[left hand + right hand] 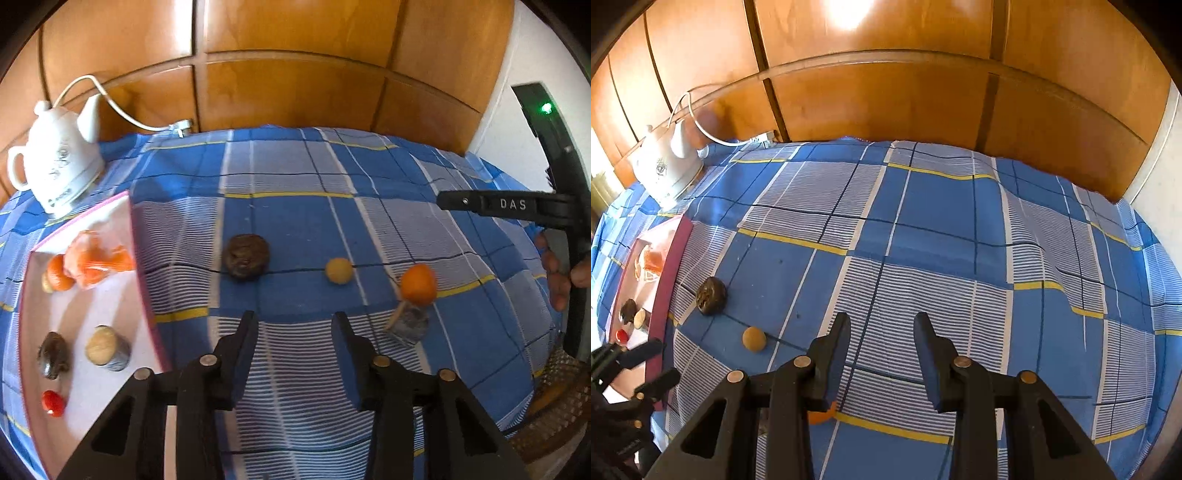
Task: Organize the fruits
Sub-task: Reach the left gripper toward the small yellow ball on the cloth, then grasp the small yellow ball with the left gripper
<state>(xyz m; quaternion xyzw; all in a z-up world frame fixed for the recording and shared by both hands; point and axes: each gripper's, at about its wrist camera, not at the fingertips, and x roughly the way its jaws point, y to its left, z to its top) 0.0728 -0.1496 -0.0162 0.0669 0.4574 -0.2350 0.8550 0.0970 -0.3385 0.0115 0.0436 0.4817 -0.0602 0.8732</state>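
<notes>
On the blue checked cloth (295, 221) lie a dark brown round fruit (245, 262), a small tan ball-shaped fruit (338, 270) and an orange (418, 282) resting on a small grey stand (408, 326). My left gripper (295, 321) hovers over the cloth in front of them, open and empty. A white tray with a pink rim (138, 236) on the left holds an orange, orange peel-like pieces, a dark fruit, a tan fruit and a small red one. My right gripper (882, 321) is open with nothing between its fingers; the orange (822, 415) peeks out under its left finger.
A white electric kettle (55, 170) with its cord stands behind the tray against the wooden cabinet doors (295, 74). A finger of the right gripper (480, 203) and a hand (557, 273) show at the right edge. The left gripper (668, 360) sits by the tray's near end.
</notes>
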